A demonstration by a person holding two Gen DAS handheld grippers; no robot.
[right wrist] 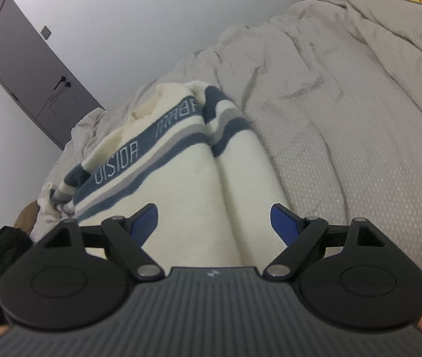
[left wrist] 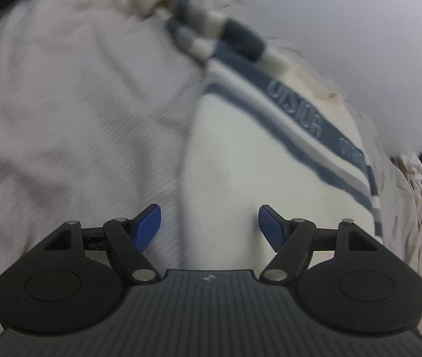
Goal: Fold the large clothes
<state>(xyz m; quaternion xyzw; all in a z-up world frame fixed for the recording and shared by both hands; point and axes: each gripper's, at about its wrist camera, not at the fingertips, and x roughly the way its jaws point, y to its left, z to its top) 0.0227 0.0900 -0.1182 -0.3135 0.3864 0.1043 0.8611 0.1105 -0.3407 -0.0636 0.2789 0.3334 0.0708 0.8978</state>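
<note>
Sweater (right wrist: 181, 178) is seen on the bed (right wrist: 345, 119), long axis running away from both spread, empty claws: right claw (right wrist: 213, 223) squarely over its near hem, left claw (left wrist: 209, 226) at its left edge.

Both grippers open, nothing clamped.
Left gripper (left wrist: 209, 226) and right gripper (right wrist: 213, 224): blue fingertips (left wrist: 148, 226) spread wide, both angled downward; fingertip skin visible at right gripper's lower corners.
</note>
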